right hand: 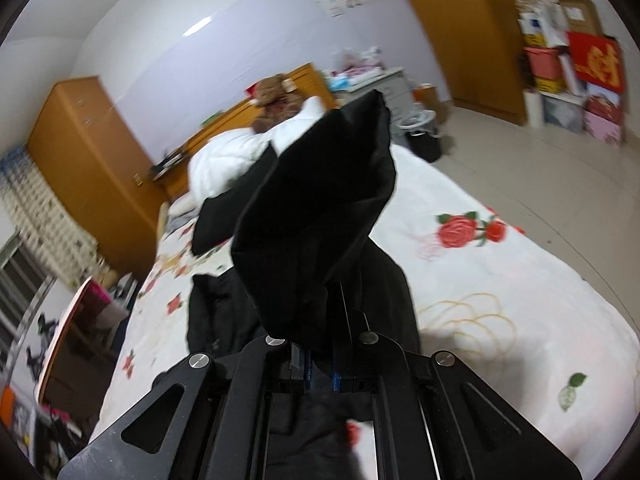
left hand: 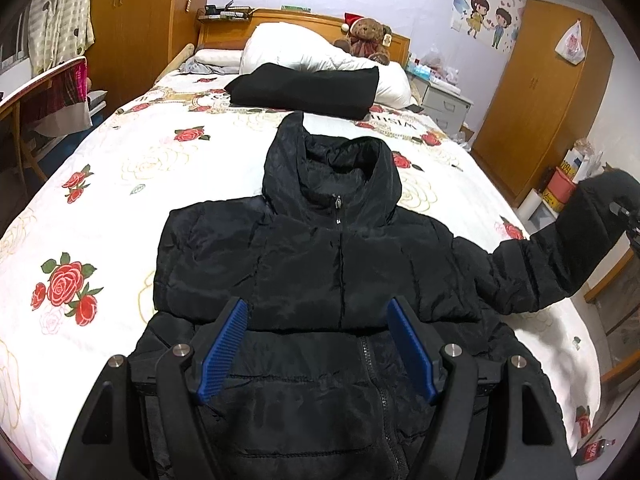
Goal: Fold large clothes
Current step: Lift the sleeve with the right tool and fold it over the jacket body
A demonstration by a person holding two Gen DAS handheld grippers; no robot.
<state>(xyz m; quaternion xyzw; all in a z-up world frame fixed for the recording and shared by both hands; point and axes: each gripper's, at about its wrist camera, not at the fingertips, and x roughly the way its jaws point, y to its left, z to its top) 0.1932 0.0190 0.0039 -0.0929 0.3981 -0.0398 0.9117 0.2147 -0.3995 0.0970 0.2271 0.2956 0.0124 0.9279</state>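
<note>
A black hooded puffer jacket (left hand: 320, 264) lies front up on the rose-print bed sheet (left hand: 120, 184), hood toward the headboard, zip closed. My left gripper (left hand: 317, 308) hovers open over the jacket's lower front, and its blue pads (left hand: 224, 356) hold nothing. The jacket's right sleeve (left hand: 560, 248) is raised off the bed at the right edge. In the right wrist view my right gripper (right hand: 320, 360) is shut on that sleeve's end (right hand: 320, 200), and the black fabric bunches up past the jaws and hides the fingertips.
A folded black garment (left hand: 304, 88) lies by the white pillows (left hand: 304, 48) and a teddy bear (left hand: 366, 38) at the headboard. A chair (left hand: 52, 92) stands left of the bed. A nightstand (left hand: 444, 100), a wardrobe (left hand: 536, 92) and stacked boxes (right hand: 576, 76) stand right.
</note>
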